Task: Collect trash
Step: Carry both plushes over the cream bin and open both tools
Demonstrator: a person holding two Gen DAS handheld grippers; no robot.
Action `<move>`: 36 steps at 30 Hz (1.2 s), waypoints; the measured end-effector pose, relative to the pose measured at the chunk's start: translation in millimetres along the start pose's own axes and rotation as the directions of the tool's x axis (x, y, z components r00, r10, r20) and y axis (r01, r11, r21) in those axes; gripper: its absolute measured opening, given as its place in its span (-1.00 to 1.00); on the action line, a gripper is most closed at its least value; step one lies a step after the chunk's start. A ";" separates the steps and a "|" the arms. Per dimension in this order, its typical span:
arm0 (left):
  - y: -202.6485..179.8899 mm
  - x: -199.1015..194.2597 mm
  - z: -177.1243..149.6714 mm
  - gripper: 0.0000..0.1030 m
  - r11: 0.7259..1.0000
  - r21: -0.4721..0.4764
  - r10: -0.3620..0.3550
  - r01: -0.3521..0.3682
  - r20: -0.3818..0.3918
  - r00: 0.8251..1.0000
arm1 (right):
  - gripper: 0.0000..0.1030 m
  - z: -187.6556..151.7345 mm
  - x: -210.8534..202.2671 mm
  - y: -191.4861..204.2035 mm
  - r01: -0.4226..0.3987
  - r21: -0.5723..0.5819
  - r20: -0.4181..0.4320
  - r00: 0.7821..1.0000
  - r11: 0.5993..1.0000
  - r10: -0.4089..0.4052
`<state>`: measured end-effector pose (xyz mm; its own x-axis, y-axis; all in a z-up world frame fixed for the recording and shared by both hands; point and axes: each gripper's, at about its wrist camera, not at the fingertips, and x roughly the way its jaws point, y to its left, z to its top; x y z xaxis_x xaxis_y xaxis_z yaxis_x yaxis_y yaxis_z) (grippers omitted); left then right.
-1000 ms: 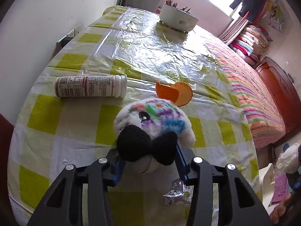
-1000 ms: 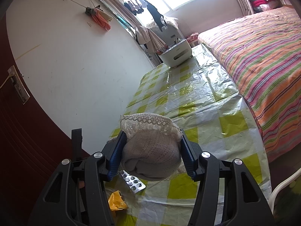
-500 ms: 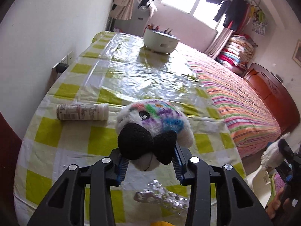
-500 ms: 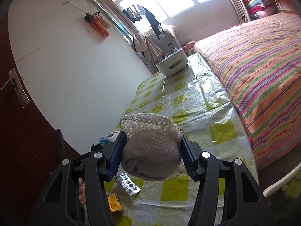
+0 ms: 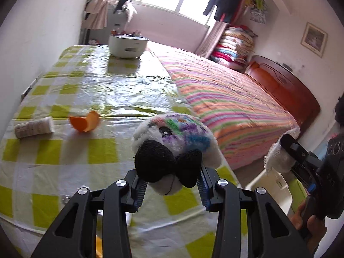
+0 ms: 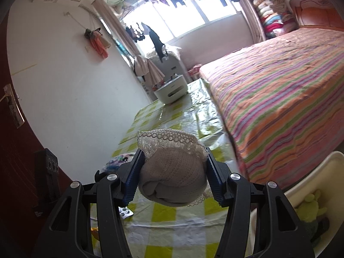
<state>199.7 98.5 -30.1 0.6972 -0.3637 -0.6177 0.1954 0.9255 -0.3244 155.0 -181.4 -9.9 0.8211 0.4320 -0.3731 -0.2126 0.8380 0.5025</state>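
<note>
Both hand-held grippers loaded and raised over the bench, trash not yet in a bin.

Left hand-held gripper clamped on a plush toy, scribbled colours on white, black nose forward; held clear of the bench, likely to carry it off. Right hand-held gripper clamped on a lace-edged knit bundle, also off the surface. Orange peel and a bottle lying on its side sit near the bench's left edge, by the wall; a pill blister pack lies at the near edge. White bin stands off the near right corner, beside the bed, with a green soft toy inside: probable drop point.
</note>
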 end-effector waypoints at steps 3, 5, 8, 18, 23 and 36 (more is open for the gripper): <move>-28.3 7.0 -4.4 -0.23 0.998 0.045 -0.031 0.031 -0.014 0.999 | 0.06 -4.0 -13.2 -14.1 0.049 0.012 0.025 0.998 0.999 -0.049; -42.5 10.2 -6.3 -0.23 0.997 0.066 -0.047 0.048 -0.021 0.999 | 0.06 -4.9 -22.7 -22.3 0.085 0.014 0.040 0.996 0.996 -0.085; -58.7 12.5 -10.1 -0.23 0.994 0.086 -0.070 0.073 -0.030 0.997 | 0.06 -6.6 -40.2 -34.1 0.143 0.021 0.069 0.987 0.989 -0.145; -117.8 18.6 -24.2 -0.22 0.973 0.183 -0.132 0.142 -0.068 0.989 | 0.17 -20.2 -91.4 -53.9 0.333 0.018 0.169 0.928 0.943 -0.331; -135.4 20.8 -30.7 -0.22 0.963 0.211 -0.150 0.165 -0.087 0.985 | 0.41 -26.8 -107.3 -58.9 0.343 0.070 0.197 0.916 0.937 -0.351; -177.3 35.5 -48.1 -0.22 0.938 0.274 -0.176 0.210 -0.145 0.974 | 0.50 -26.9 -159.7 -77.1 0.282 0.240 0.379 0.854 0.929 -0.357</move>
<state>156.6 -83.6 -29.0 0.5442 -0.5320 -0.6487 0.5192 0.8209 -0.2377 26.1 -306.0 -10.1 0.9777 -0.0565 -0.2023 0.1609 0.8204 0.5487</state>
